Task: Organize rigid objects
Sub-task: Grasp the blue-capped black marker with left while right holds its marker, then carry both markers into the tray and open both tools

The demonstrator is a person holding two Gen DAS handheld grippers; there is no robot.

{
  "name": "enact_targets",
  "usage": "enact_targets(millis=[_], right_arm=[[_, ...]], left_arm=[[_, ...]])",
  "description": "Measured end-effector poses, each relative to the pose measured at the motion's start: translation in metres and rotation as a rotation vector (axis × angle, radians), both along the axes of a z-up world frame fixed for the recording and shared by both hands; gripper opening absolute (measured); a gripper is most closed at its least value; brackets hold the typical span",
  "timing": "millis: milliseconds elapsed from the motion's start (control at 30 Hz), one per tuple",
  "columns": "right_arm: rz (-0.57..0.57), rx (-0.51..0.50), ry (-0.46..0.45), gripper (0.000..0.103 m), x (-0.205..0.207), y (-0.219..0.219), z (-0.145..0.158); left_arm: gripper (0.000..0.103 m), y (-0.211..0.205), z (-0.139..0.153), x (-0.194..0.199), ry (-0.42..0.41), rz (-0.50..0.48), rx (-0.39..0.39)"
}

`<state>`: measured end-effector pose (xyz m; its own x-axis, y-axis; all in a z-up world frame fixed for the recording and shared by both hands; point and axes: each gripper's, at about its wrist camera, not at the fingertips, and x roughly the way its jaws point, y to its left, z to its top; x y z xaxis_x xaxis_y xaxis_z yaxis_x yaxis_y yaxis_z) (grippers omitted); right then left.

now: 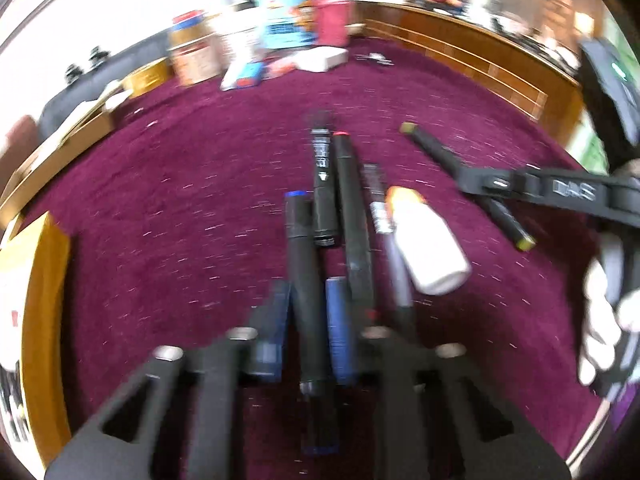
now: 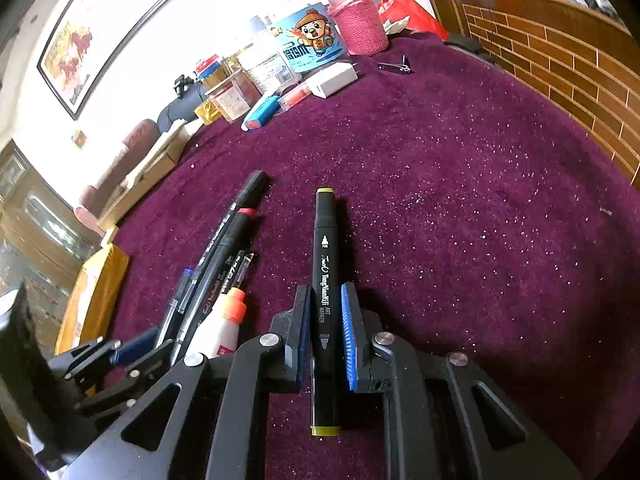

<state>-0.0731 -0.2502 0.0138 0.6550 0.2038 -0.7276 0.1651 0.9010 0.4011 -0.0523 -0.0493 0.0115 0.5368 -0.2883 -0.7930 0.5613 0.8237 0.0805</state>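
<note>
In the left wrist view my left gripper is shut on a black marker with a blue cap, beside a row of black markers and a white glue bottle with an orange cap on the purple cloth. In the right wrist view my right gripper is shut on a black marker with olive-yellow ends, pointing away along the cloth. That marker and the right gripper also show at the right of the left wrist view. The pen row and glue bottle lie left of the right gripper.
Jars, a pink-sleeved bottle, a cartoon tub, a white box and nail clippers crowd the far edge. A yellow box sits at left. A brick-pattern wooden rail borders the right.
</note>
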Motion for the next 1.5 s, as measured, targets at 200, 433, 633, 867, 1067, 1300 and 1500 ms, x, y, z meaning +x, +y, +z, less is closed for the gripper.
enact_targets(millis=[200, 433, 633, 867, 1067, 1300, 1500], right_arm=[[0.042, -0.205, 0.037, 0.013, 0.003, 0.029, 0.007], [0.020, -0.100, 0.015, 0.013, -0.022, 0.018, 0.015], [0.073, -0.042, -0.016, 0.013, -0.036, 0.038, 0.035], [0.200, 0.016, -0.037, 0.013, -0.030, 0.093, 0.051], [0.320, 0.020, -0.031, 0.013, -0.016, 0.156, 0.055], [0.439, 0.024, -0.009, 0.013, 0.002, 0.223, 0.055], [0.525, 0.045, 0.013, 0.013, 0.018, 0.280, 0.057]], left_arm=[[0.012, 0.026, 0.005, -0.008, 0.102, 0.014, -0.171], [0.012, 0.073, 0.030, -0.032, 0.104, 0.062, -0.320], [0.012, 0.130, 0.051, -0.049, 0.094, 0.148, -0.464], [0.012, 0.215, 0.059, -0.054, 0.040, 0.331, -0.511], [0.012, 0.295, 0.049, -0.054, 0.005, 0.538, -0.513], [0.012, 0.351, 0.034, -0.047, 0.010, 0.685, -0.501], [0.012, 0.381, 0.021, -0.026, 0.032, 0.745, -0.422]])
